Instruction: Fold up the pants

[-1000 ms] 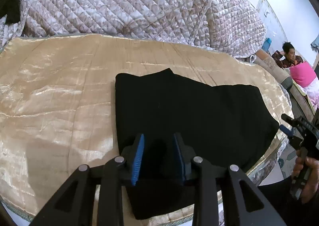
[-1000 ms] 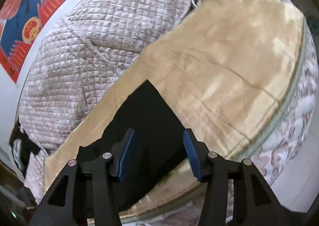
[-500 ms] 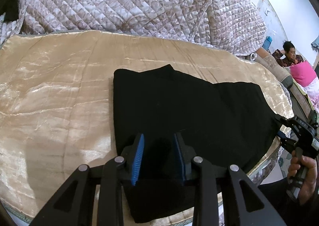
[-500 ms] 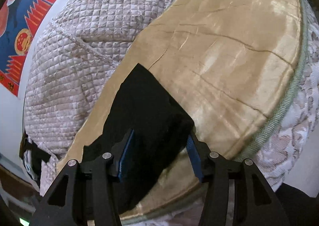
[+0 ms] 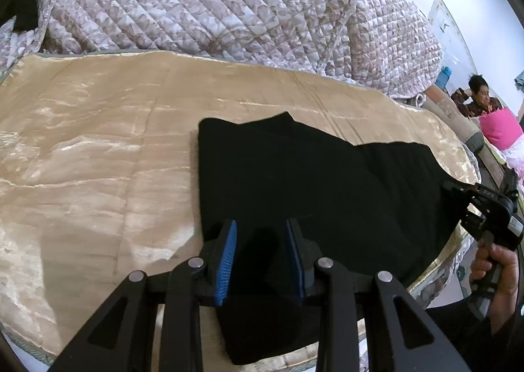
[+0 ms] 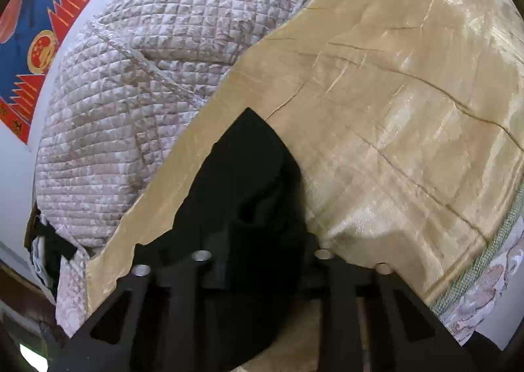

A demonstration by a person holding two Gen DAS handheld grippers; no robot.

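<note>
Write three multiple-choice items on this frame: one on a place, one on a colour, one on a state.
1. Where do the pants lie?
A. on the gold cover
B. on the quilt
C. on the floor

2. What colour are the left gripper pads?
A. red
B. blue
C. green

3. How does the left gripper stand?
A. shut on the pants
B. shut on the quilt
C. open above the pants

Key: 1 A, black cloth rests flat on gold fabric; 2 B, both pads show blue; 3 C, a gap shows between the fingers.

Both wrist views look low over the gold bedspread (image 5: 98,149) (opposite ends), sharing black pants (image 5: 311,182).
</note>
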